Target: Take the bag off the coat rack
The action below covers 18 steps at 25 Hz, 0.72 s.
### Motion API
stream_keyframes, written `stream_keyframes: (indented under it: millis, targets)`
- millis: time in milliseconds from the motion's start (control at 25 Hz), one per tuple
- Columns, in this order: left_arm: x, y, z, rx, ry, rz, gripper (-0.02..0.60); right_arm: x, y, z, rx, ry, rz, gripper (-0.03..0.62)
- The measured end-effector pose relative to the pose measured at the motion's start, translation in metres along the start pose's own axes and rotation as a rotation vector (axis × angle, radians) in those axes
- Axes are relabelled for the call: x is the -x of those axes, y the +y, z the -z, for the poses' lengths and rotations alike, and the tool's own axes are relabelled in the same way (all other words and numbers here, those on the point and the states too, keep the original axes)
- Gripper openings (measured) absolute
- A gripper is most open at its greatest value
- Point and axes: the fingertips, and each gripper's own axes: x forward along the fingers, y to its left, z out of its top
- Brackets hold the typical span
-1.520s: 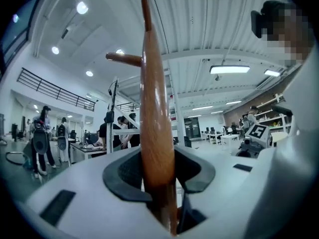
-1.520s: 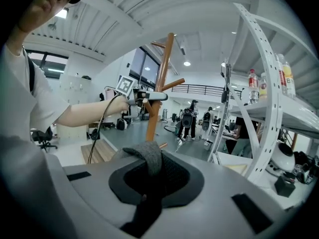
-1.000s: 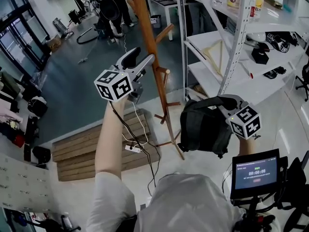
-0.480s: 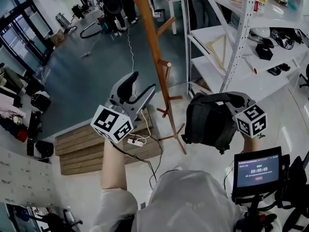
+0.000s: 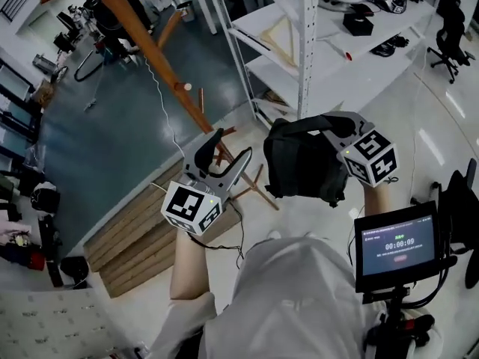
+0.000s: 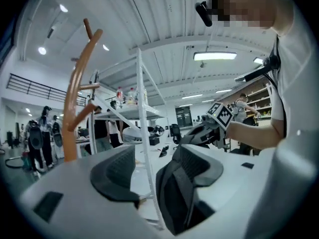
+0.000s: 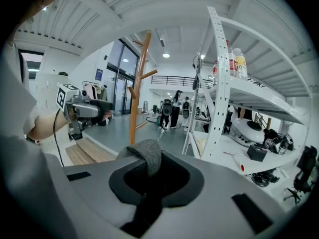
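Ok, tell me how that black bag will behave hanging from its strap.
Probably floppy: the bag hangs slumped from the right gripper. Its strap loops limply between the shut jaws, so it may swing. It looks fairly light, held by one gripper.

The black fabric bag point(image 5: 303, 163), soft and slumped, hangs in the air by its grey webbing strap point(image 7: 148, 156). The strap is clamped between the fingers point(image 7: 190, 182) of the right gripper point(image 7: 152, 173). The bag is clear of the orange-brown wooden coat rack point(image 5: 142, 40), a tall pole with short angled pegs and spread feet on the floor. In the head view the rack is to the bag's left.
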Motion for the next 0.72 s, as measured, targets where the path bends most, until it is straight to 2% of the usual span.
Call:
stream_keyframes:
  millis: [120, 280, 440, 560, 720]
  targets:
    - [-0.032, -0.031, 0.019, 0.016, 0.035, 0.092, 0.273, 0.019, -0.007, 0.015, -0.03, 0.011, 0.047, 0.037]
    - [-0.066, -0.077, 0.034, 0.044, 0.067, 0.23, 0.273, 0.06, -0.014, 0.035, -0.081, 0.033, 0.154, 0.037]
    - [-0.102, -0.112, 0.049, 0.085, 0.062, 0.304, 0.273, 0.089, -0.028, 0.056, -0.117, 0.051, 0.247, 0.037]
    - [-0.122, -0.145, 0.052, 0.104, 0.067, 0.392, 0.273, 0.118, -0.037, 0.072, -0.15, 0.062, 0.328, 0.037]
    - [-0.142, -0.193, 0.045, 0.092, 0.067, 0.523, 0.273, 0.171, -0.041, 0.094, -0.204, 0.077, 0.472, 0.037]
